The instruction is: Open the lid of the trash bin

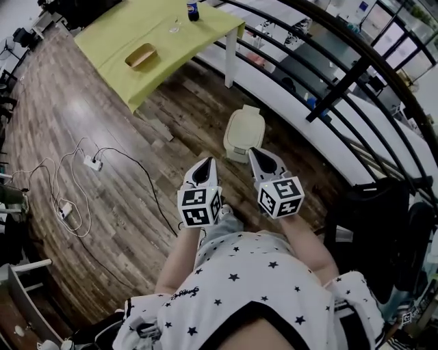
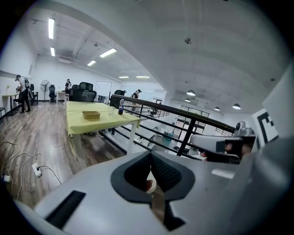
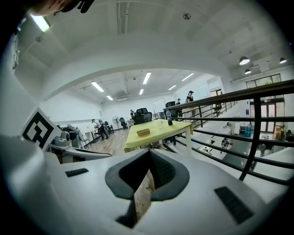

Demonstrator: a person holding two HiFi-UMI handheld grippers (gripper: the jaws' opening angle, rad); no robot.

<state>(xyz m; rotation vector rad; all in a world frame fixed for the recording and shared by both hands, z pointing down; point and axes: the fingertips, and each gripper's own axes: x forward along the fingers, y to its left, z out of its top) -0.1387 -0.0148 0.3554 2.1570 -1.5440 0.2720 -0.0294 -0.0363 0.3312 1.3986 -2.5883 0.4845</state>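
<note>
The cream trash bin [image 1: 243, 133] stands on the wooden floor by the foot of the railing, its lid down. Both grippers hang side by side in front of the person's body, pointing at the bin and apart from it. My left gripper [image 1: 209, 162] is shut with nothing in it, its tip short of the bin's near left side. My right gripper [image 1: 252, 150] is also shut and empty, its tip just over the bin's near edge. In the left gripper view the jaws of the left gripper [image 2: 149, 154] meet, and a pale sliver of the bin [image 2: 149, 185] shows below them. The right gripper [image 3: 149, 152] has its jaws together too.
A yellow-green table [image 1: 164, 34] stands beyond the bin with a wooden tray [image 1: 142, 55] and a bottle [image 1: 192, 9] on it. A black railing [image 1: 342, 78] runs along the right. Cables and a power strip [image 1: 92, 163] lie on the floor at the left. Dark bags [image 1: 383, 219] sit at the right.
</note>
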